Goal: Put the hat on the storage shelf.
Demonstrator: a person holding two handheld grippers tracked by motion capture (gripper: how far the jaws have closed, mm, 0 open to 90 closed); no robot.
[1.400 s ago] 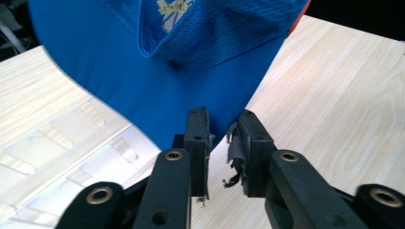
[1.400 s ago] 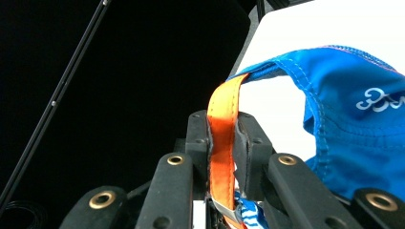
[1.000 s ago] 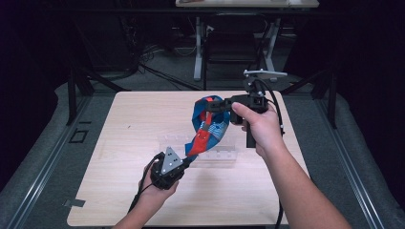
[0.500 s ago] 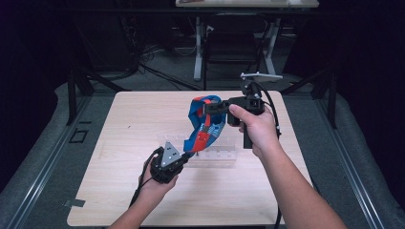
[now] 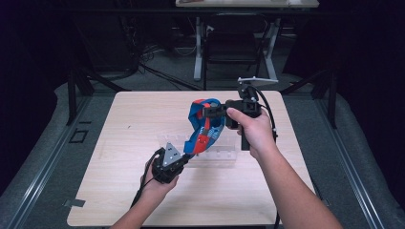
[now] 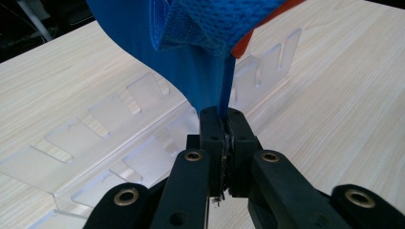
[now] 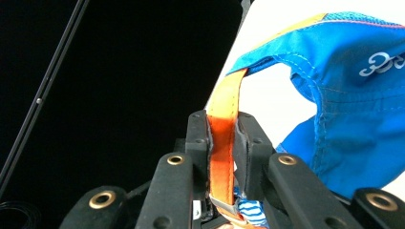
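Clear rack [image 5: 215,153] blocks table [image 5: 119,191] centre beneath cap [image 5: 203,126]; left, near areas bare.

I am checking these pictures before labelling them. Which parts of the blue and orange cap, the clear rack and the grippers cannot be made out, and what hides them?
- Blue and orange fabric cap: white print cut off by the right edge in the right gripper view.
- Clear plastic slotted rack: middle hidden behind the cap, high view.
- Left gripper: pinched blue edge hidden between the jaws.
- Right gripper: orange strap end below the jaws unclear.
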